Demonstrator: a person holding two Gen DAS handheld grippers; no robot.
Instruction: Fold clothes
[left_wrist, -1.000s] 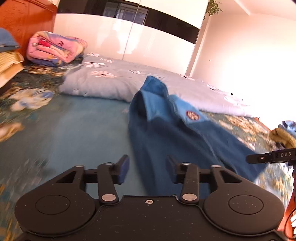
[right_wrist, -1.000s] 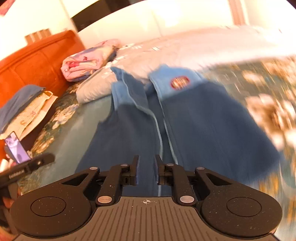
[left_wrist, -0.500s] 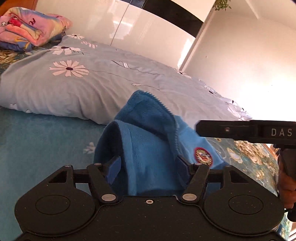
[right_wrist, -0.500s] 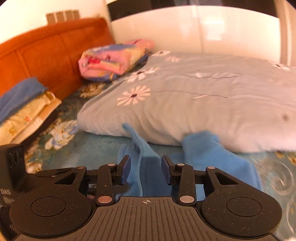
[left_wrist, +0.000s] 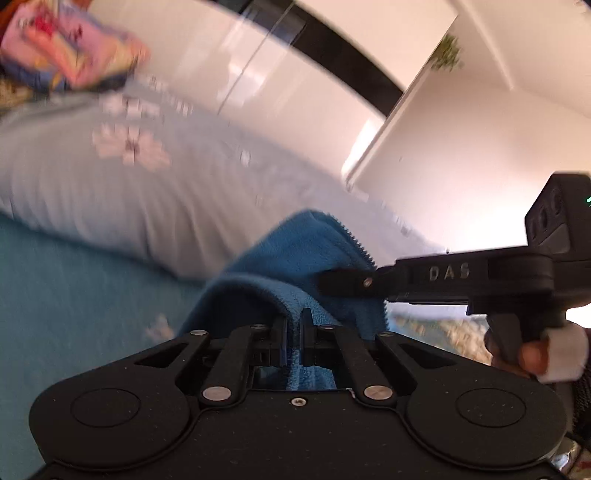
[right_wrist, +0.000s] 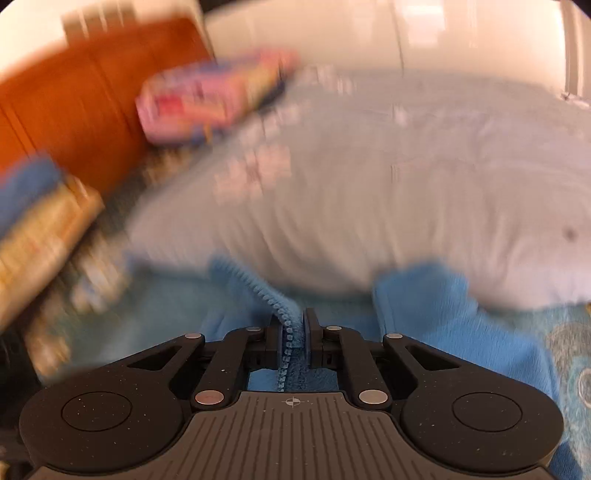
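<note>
A blue fleece jacket (left_wrist: 295, 254) with a zipper lies on the bed, its collar end against a grey duvet. My left gripper (left_wrist: 293, 325) is shut on a fold of the jacket near the collar. My right gripper (right_wrist: 293, 326) is shut on the jacket's zipper edge (right_wrist: 273, 295). The right gripper also shows in the left wrist view (left_wrist: 347, 282), reaching in from the right and touching the same collar. More of the blue jacket (right_wrist: 443, 306) lies to the right in the right wrist view.
A grey duvet with daisy print (left_wrist: 147, 184) (right_wrist: 406, 184) lies just behind the jacket. A folded pink blanket (right_wrist: 214, 96) (left_wrist: 74, 59) sits at the headboard (right_wrist: 74, 110). Stacked folded cloths (right_wrist: 33, 221) lie at left. White wardrobe doors (left_wrist: 295, 92) stand behind.
Both grippers have closed on the jacket's collar area; half a second ago both were open around it. Both views are now blurred by motion.
</note>
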